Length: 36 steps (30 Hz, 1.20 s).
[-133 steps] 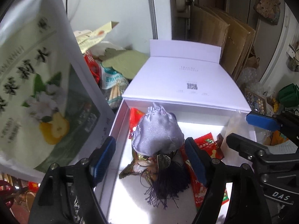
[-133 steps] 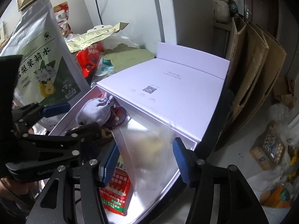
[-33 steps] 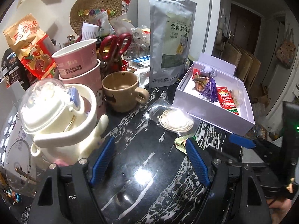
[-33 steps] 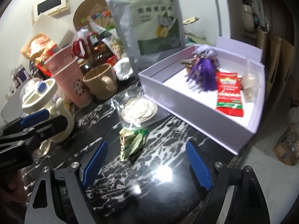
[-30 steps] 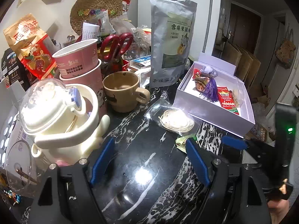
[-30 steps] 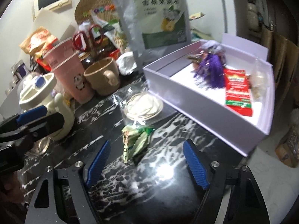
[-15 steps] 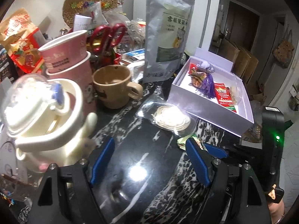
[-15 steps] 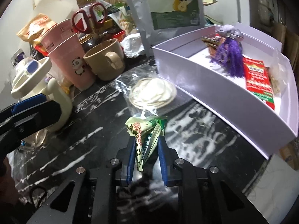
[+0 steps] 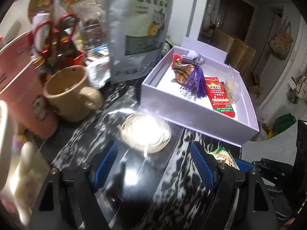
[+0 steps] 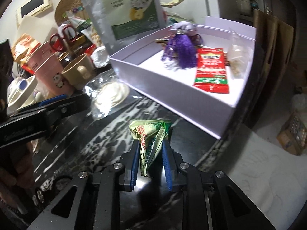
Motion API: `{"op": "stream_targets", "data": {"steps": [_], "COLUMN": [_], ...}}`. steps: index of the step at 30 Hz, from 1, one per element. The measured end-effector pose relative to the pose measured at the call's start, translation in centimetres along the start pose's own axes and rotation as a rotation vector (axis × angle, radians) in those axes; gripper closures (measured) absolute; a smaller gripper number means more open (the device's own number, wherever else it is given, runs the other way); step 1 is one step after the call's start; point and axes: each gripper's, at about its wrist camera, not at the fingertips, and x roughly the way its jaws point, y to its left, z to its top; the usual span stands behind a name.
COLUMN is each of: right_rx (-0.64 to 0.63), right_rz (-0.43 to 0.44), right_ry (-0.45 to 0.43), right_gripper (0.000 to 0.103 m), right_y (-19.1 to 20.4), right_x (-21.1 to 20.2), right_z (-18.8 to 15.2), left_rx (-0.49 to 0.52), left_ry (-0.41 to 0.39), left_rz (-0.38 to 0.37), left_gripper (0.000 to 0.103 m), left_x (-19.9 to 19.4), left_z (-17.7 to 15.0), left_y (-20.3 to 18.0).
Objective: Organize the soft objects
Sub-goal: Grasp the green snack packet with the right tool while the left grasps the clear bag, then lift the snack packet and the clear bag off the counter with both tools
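Glossy black marbled countertop, matt white cardboard box, crinkled glossy green packet
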Motion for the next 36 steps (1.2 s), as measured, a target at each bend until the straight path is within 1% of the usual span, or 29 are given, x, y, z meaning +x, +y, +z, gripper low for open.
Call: {"op": "stream_targets", "data": {"steps": [7,11,12,14,18,20,22,25,31,36], "right_rx": [0.015,0.027,0.030,0.032,0.030,0.031,0.032,0.036,0.050,0.043], "right_rz": [0.005,0.008,0.009,0.017,0.018,0.018,0.017,0.013,0.018,0.021], "right_ry": [-0.005,0.001,0.004,0.007,0.007,0.007,0.007,0.005,-0.001,-0.011], "right_gripper": [0.080,0.080,0.080,0.080,0.080,0.080,0.080,0.080,0.080,0.080], "right_y": [-1.1,-1.2,-1.3,-1.3,-1.1,-1.1,-1.2,-1.3,-1.5,-1.1], "right_x": [-0.4,0.1,0.2,0.3,0.4,0.5,0.4,0.3,-0.1,-0.9], "right_z": [0.3,0.5,0.5,0.6,0.7,0.7,0.7,0.6,0.2,-0.3], "left_rx": [0.001,0.011,0.016,0.040,0.052,0.054,0.079,0.096,0.103,0.109], "left_ry": [0.052,0.086,0.100,0.095,0.096,0.096,0.080,0.071,0.082,0.103], "left_rz": [-0.021,-0.006,-0.001,0.045,0.076,0.094,0.119,0.116,0.091,0.071], "left_gripper": [0.025,0.025,0.025,0.025,0.025,0.031,0.042,0.051,0.054,0.054], "left_x": [3.8,5.3,5.7,6.0,6.1,6.1,5.9,5.2,3.8,1.9], "left_z": [1.6,1.7,1.7,1.6,1.3,1.0,0.7,0.1,-1.2,-3.5], "left_y": [0.1,0.1,0.0,-0.2,-0.2,-0.2,-0.5,-0.6,-0.8,-1.7]}}
